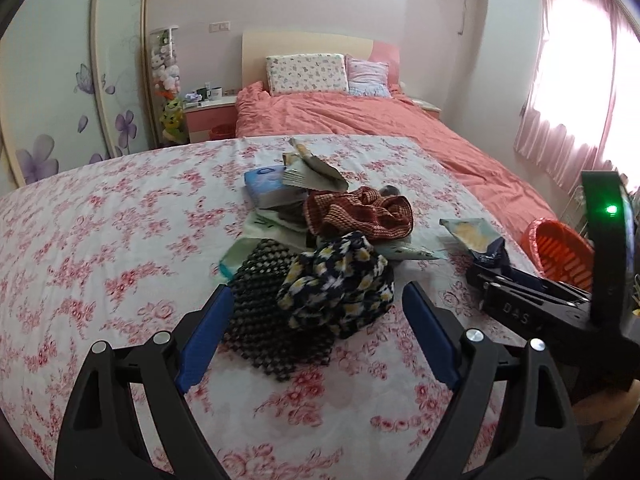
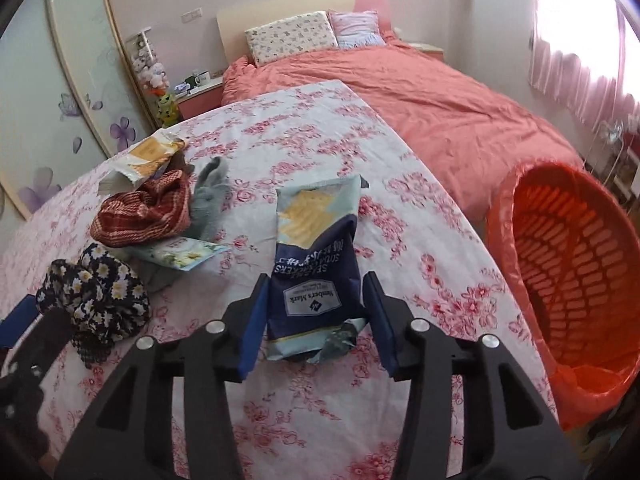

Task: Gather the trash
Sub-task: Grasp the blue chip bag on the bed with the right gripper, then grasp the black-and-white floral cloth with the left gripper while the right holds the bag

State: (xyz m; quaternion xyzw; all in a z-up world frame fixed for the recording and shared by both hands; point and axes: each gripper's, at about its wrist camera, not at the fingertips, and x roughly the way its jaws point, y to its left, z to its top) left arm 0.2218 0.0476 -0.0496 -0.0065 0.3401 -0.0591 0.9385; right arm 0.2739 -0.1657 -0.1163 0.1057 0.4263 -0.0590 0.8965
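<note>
Near the table edge (image 2: 472, 240), right gripper (image 2: 316, 320) fingers spread around cracker bag (image 2: 312, 264), left gripper (image 1: 320, 340) open

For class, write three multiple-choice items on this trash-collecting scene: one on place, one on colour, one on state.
1. Where is the basket?
A. off the table's right edge
B. on the bed
C. under the pillows

2. What colour is the basket?
A. green
B. orange-red
C. white

3. How do the right tongs stand?
A. nowhere near any item
B. shut on a sock
C. fingers either side of the cracker bag

Key: 1 A, it stands beside the floral table. 2 B, its lattice wall is orange-red. 3 C, a blue pad shows on each side of the bag.
</note>
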